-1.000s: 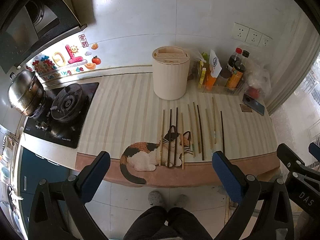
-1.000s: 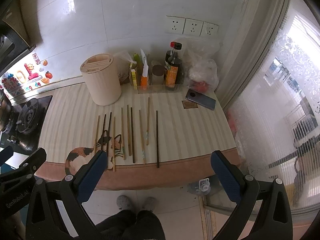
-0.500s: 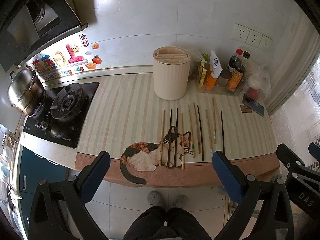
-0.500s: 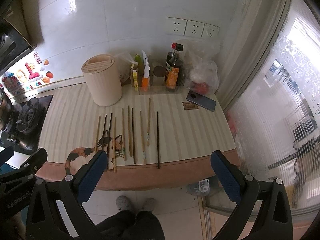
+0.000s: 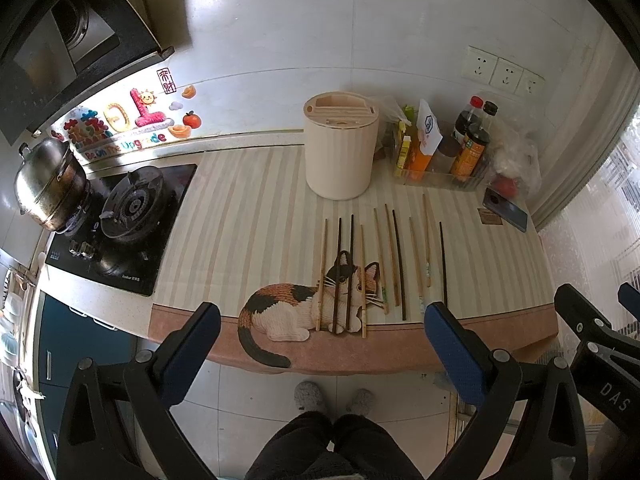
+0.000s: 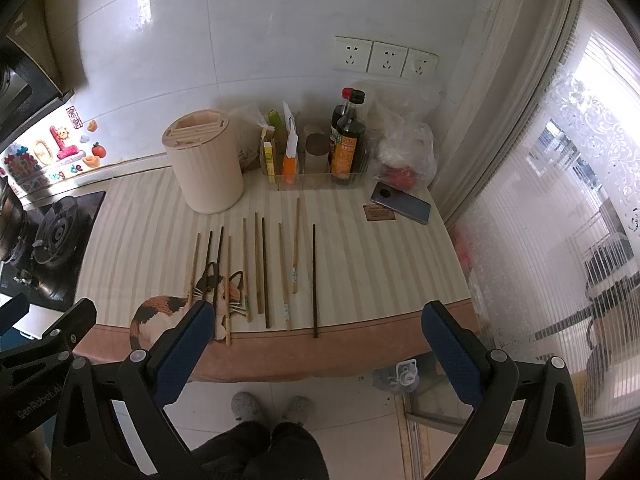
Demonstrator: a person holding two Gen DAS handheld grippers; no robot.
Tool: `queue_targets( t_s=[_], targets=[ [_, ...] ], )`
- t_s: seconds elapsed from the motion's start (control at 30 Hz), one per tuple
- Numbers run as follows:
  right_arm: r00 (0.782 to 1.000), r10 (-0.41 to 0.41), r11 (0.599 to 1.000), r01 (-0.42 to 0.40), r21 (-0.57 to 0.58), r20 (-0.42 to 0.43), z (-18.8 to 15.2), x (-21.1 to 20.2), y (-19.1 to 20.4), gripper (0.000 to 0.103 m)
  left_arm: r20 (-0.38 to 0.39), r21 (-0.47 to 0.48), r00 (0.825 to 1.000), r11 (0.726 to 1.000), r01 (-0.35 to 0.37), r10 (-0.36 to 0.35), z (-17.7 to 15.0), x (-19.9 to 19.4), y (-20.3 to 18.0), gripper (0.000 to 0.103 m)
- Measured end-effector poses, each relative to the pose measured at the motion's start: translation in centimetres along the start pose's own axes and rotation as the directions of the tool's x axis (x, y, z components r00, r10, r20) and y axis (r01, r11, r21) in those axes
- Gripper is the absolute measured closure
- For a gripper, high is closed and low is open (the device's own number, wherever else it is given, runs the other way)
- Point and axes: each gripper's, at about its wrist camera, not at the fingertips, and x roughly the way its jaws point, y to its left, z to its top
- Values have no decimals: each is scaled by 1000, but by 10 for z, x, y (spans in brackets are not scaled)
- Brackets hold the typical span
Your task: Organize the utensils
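My left fingers (image 5: 322, 330) and right fingers (image 6: 316, 328) are spread apart, empty. Chopsticks (image 5: 396, 258) lie at 12 o'clock on the table (image 5: 248, 208), holder (image 5: 340, 148) beyond.

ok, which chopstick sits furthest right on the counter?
The dark chopstick, lying alone at the right end of the row, with a clear gap from the pale, patterned-tip one beside it.

The pot (image 5: 50, 184) is cut by the right wrist view's left edge. Bottle labels (image 6: 347, 152) are too small to read. The right fingers (image 6: 188, 348) hide part of the cat mat (image 6: 160, 312).
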Motion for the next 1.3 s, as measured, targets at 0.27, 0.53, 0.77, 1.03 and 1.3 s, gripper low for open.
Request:
queue_targets(
  t_s=[0.27,0.53,0.77,1.03,1.3],
  targets=[
    [1000,0,1000,0,0,1,2,-1,-1,0,2,1,1000,1000,1,-1,-1,0,1,0],
    [1000,-1,1000,1,-2,3,0,-1,-1,0,2,1,1000,1000,-1,1,1,0,-1,0],
    [1000,3,1000,-3,-2,1,5,-3,-2,0,2,-1,1000,1000,-1,1,1,-1,-1,0],
    [1000,1,1000,-1,14,5,6,-1,-4,0,38,26,999,1000,3,-4,11,7,-1,0],
    [995,-23,993,11,113,97,12,19,-7,0,203,68,979,997,-42,27,37,53,20,0]
  ],
)
